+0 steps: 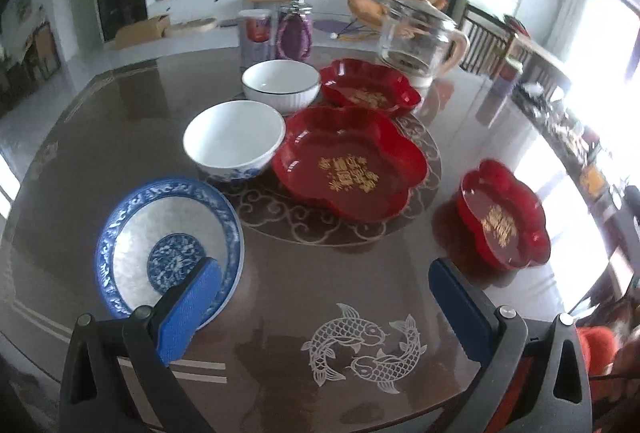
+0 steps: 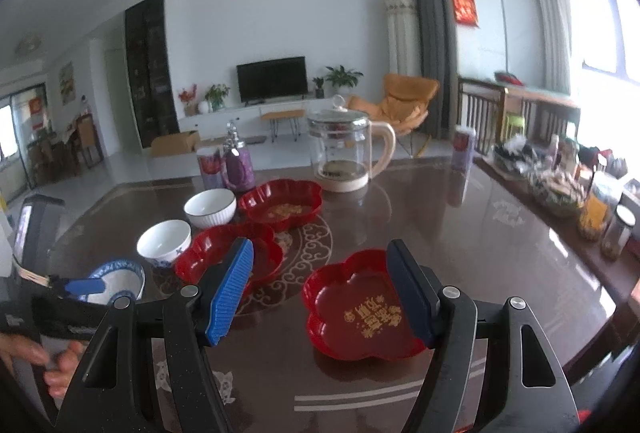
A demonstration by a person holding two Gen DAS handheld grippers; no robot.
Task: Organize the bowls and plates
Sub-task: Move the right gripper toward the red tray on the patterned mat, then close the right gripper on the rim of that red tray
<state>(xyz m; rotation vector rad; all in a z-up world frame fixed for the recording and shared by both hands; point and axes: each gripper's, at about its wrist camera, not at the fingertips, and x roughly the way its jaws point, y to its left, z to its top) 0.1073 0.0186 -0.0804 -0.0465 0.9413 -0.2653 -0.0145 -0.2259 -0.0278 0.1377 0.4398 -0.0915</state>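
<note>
Left wrist view — blue-rimmed plate (image 1: 168,233) flat, round; no long axis

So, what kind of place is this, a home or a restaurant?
Most likely a home, an open dining and living room. Behind the dining table stand a television on a low cabinet, an orange lounge chair and potted plants.

A glass kettle (image 2: 345,149) with a cream handle is standing on the dark glossy table (image 2: 460,229); a purple jar (image 2: 239,164) and a white can (image 2: 210,167) are sitting side by side left of it; a television (image 2: 272,79) is resting against the far wall, potted plants (image 2: 343,76) flanking it; an orange chair (image 2: 404,104) is sitting to its right.
</note>
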